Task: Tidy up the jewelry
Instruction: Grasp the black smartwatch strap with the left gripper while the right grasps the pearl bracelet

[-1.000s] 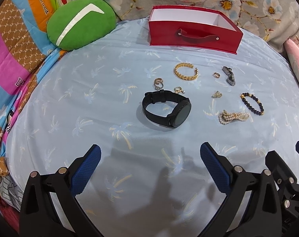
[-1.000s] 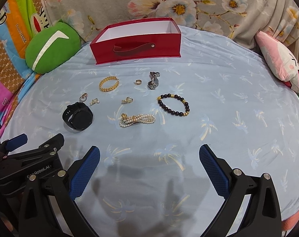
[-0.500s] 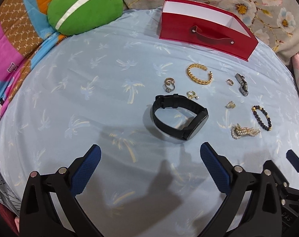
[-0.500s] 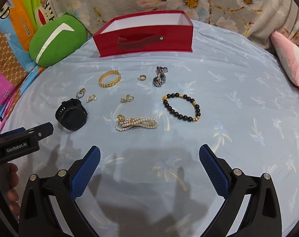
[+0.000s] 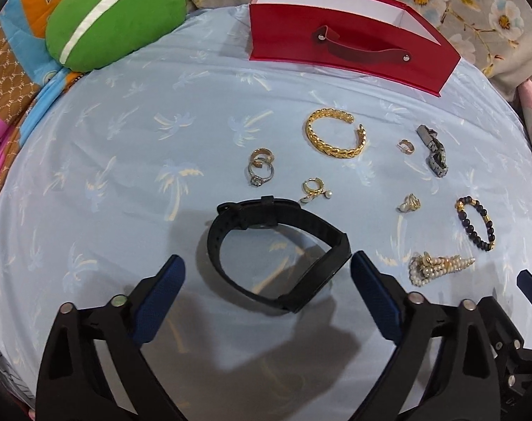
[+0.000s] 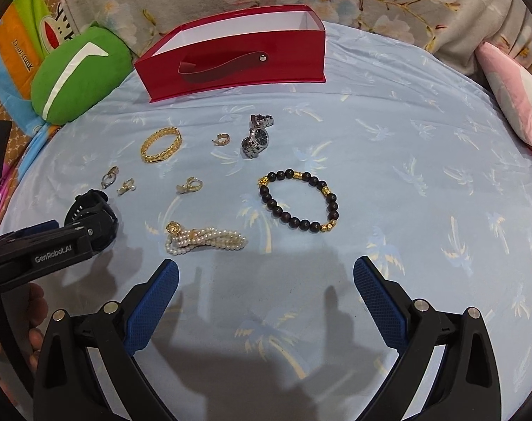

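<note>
A black watch (image 5: 280, 256) lies on the blue sheet, and my open left gripper (image 5: 266, 280) straddles its near part, the right finger (image 5: 371, 291) touching or nearly touching its face. Around it lie a gold cuff (image 5: 336, 137), rings (image 5: 260, 168), small earrings (image 5: 313, 191), a silver watch (image 5: 432, 151), a dark bead bracelet (image 6: 299, 201) and a pearl bracelet (image 6: 204, 238). My right gripper (image 6: 266, 284) is open and empty, just short of the pearl bracelet. The red box (image 6: 231, 58) stands open at the back.
A green cushion (image 5: 115, 17) lies at the back left and a pink cushion (image 6: 511, 101) at the right edge. Floral fabric rises behind the box. The left gripper's body (image 6: 45, 249) sits at the left of the right wrist view.
My left gripper has moved forward and down until its fingers straddle the black watch. My right gripper has moved forward toward the pearl bracelet. Both stay open.
</note>
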A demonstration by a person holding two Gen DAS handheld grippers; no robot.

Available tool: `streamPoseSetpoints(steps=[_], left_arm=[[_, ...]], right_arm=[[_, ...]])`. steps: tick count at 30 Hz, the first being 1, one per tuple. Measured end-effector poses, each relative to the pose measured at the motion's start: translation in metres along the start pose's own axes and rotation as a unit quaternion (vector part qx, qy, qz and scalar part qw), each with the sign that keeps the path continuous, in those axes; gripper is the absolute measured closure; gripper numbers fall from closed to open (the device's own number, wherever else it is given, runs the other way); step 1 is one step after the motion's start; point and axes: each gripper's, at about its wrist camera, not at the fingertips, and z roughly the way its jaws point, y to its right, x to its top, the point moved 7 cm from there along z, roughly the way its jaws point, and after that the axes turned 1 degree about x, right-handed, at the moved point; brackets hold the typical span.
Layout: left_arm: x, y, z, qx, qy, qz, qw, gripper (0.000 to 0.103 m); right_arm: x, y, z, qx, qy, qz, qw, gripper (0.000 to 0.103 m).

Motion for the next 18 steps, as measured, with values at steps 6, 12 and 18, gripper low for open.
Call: streamPoseSetpoints(steps=[6, 12, 18], left_arm=[[0.001, 0.007, 0.008, -0.010, -0.009, 0.013, 0.9998, 0.038], [0.003, 0.013, 0.006, -0.035, -0.010, 0.021, 0.9991, 0.072], [0.001, 0.019, 0.002, -0.071, -0.021, 0.027, 0.9969, 0.088]], right_arm=[[0.005, -0.008, 0.013, 0.015, -0.010, -0.010, 1.000, 0.008], [0.013, -0.022, 0.026, 0.027, -0.014, -0.032, 0.999, 0.025], [0.014, -0.030, 0.040, 0.049, -0.027, -0.040, 0.998, 0.040]])
